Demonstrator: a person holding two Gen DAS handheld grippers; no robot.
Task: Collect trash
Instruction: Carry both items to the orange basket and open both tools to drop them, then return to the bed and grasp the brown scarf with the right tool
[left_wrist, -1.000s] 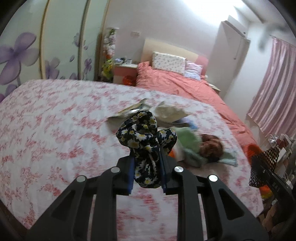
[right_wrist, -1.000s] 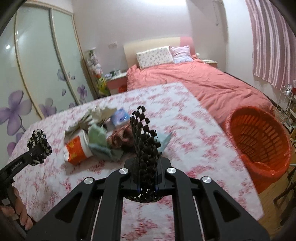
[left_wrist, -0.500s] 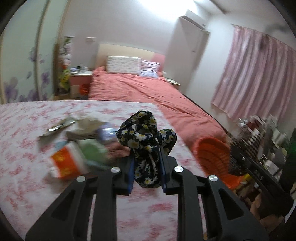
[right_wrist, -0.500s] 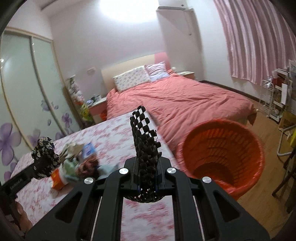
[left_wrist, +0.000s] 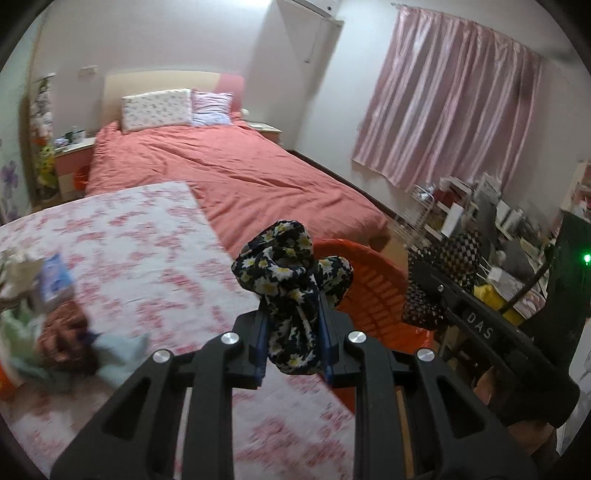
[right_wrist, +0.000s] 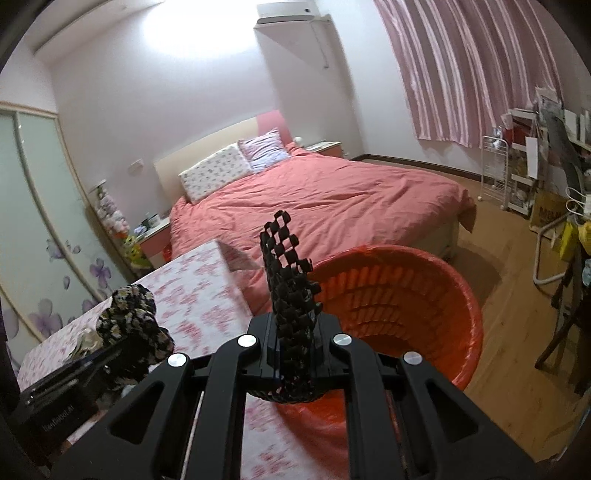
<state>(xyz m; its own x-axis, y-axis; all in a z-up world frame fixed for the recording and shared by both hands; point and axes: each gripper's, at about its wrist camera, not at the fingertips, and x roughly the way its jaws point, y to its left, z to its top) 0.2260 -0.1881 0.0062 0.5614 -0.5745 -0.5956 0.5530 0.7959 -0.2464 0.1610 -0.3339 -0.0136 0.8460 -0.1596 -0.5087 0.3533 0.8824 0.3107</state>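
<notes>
My left gripper (left_wrist: 291, 332) is shut on a dark floral scrunchie (left_wrist: 288, 266) and holds it up near the edge of the floral-sheeted surface (left_wrist: 147, 251). My right gripper (right_wrist: 293, 354) is shut on a black checkered cloth (right_wrist: 288, 280) that stands up between the jaws, just in front of the orange basket (right_wrist: 424, 295). The basket also shows behind the scrunchie in the left wrist view (left_wrist: 373, 284). The right gripper and its cloth appear at the right of the left wrist view (left_wrist: 436, 284). The scrunchie shows at lower left in the right wrist view (right_wrist: 129, 325).
A pile of trash (left_wrist: 44, 317) with a blue-and-white packet and crumpled cloth lies on the floral sheet at left. A bed with a red cover (right_wrist: 332, 199) stands behind. Cluttered shelves and a wire rack (right_wrist: 517, 177) line the right wall. Wooden floor (right_wrist: 517, 295) surrounds the basket.
Both grippers have swung to the right, away from the trash pile and toward the orange basket, each still holding its item. The basket is now closer and larger in both views.
</notes>
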